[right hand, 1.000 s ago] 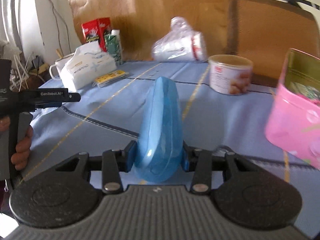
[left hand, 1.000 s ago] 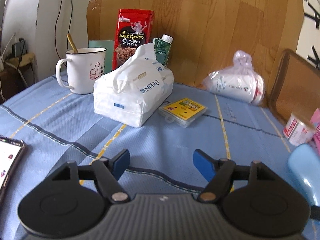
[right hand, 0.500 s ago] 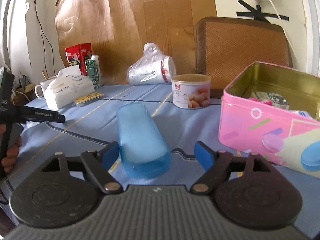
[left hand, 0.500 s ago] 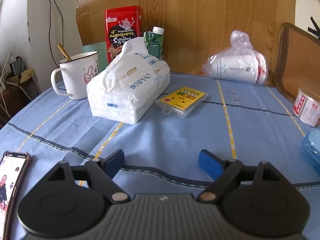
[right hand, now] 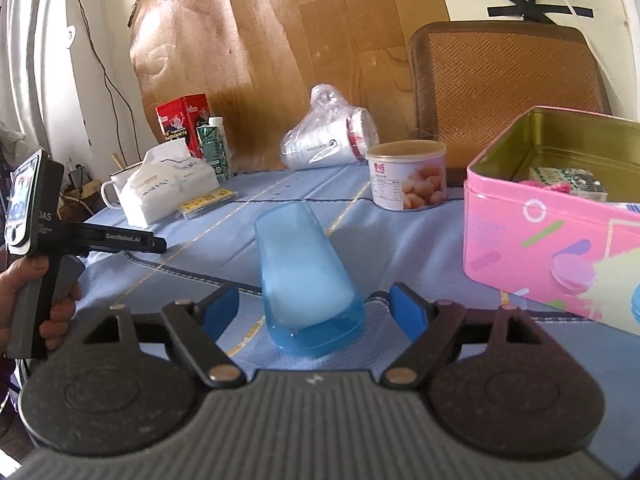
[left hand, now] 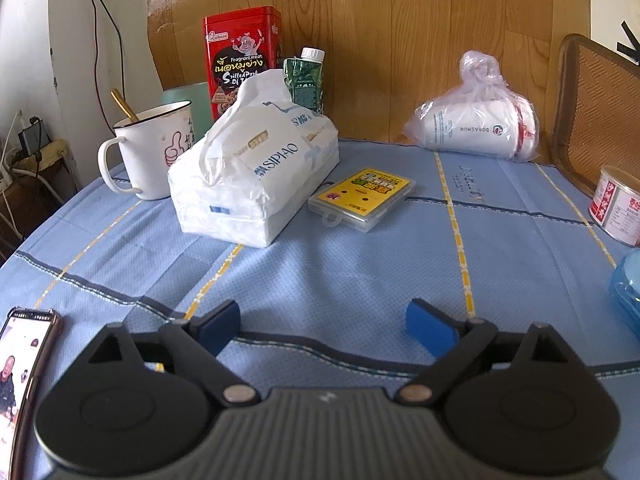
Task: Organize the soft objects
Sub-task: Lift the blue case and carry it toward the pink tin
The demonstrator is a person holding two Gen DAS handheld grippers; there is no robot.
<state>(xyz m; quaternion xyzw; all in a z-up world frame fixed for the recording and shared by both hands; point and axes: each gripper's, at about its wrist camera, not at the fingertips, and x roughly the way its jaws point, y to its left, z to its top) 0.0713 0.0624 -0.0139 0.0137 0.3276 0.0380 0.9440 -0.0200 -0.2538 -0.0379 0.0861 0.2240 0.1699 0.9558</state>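
A translucent blue case (right hand: 304, 276) lies flat on the blue tablecloth between the open blue pads of my right gripper (right hand: 314, 312); the pads stand clear of it. Its edge also shows at the right of the left wrist view (left hand: 628, 292). My left gripper (left hand: 326, 326) is open and empty above the cloth. A white tissue pack (left hand: 256, 176) lies ahead of it, and it also shows in the right wrist view (right hand: 168, 188). A plastic bag holding a white roll (left hand: 476, 124) lies at the back against the wooden board.
A white mug (left hand: 152, 148), a red tin (left hand: 242, 60), a green carton (left hand: 304, 80) and a yellow card box (left hand: 364, 198) stand by the tissues. A phone (left hand: 20, 364) lies front left. An open pink tin (right hand: 560, 216), a food can (right hand: 406, 180) and a chair back (right hand: 504, 84) are right.
My right gripper opened and let go of the blue case, which now lies flat on the cloth. My left gripper drew back a little and stayed open.
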